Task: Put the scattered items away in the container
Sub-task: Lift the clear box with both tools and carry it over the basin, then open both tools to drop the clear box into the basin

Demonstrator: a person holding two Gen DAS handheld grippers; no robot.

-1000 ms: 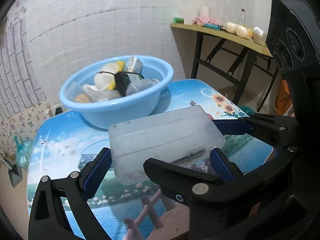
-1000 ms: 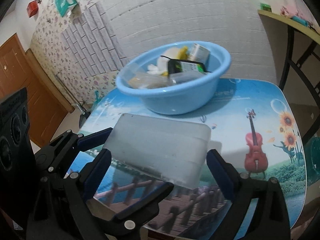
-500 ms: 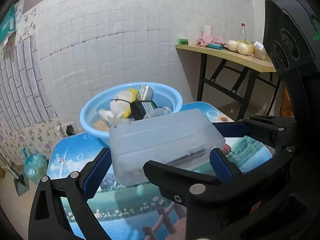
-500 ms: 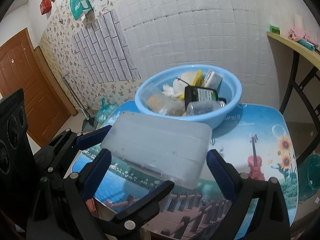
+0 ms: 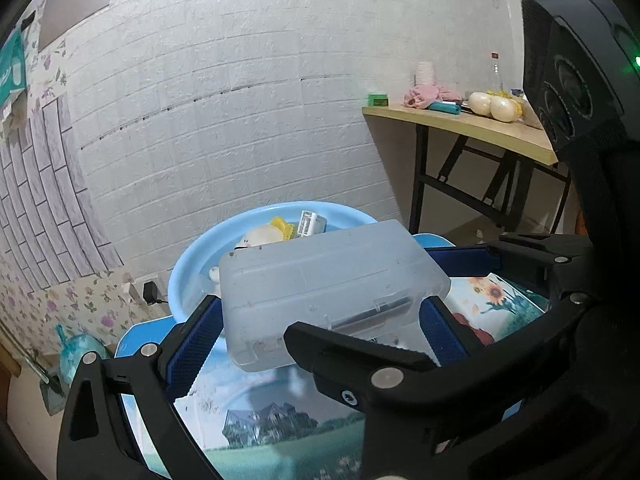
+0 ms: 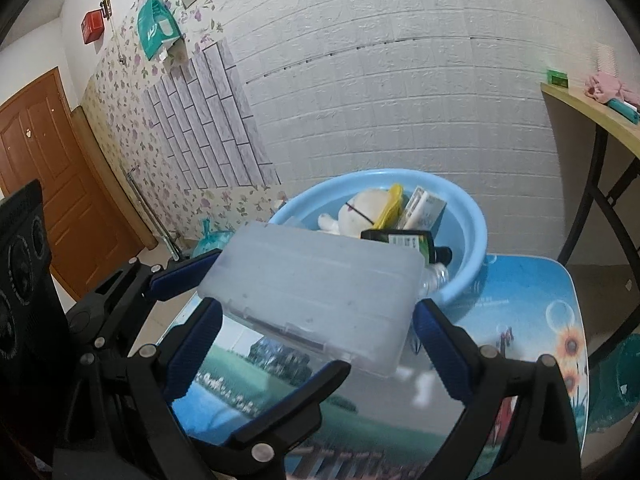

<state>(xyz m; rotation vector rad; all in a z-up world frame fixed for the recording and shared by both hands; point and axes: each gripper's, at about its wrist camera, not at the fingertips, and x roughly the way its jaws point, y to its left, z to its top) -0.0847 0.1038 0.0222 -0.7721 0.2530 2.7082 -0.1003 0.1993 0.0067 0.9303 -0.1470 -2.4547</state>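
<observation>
Both grippers, left [image 5: 320,336] and right [image 6: 316,340], clamp one frosted plastic case [image 5: 328,292] by its ends, raised level above the table [image 6: 520,320], near one blue basin [image 6: 472,240] of items.

plastic box [image 5: 328,292] raised off table | now nearer basin [image 6: 472,216]

1 translucent plastic case [image 5: 328,292]; 1 blue basin [image 6: 460,208]; 2 grippers, left [image 5: 320,336] and right [image 6: 316,340]; inside the basin, 1 plush toy [image 6: 360,212], 1 dark bottle [image 6: 404,240], 1 small carton [image 6: 424,208].
</observation>
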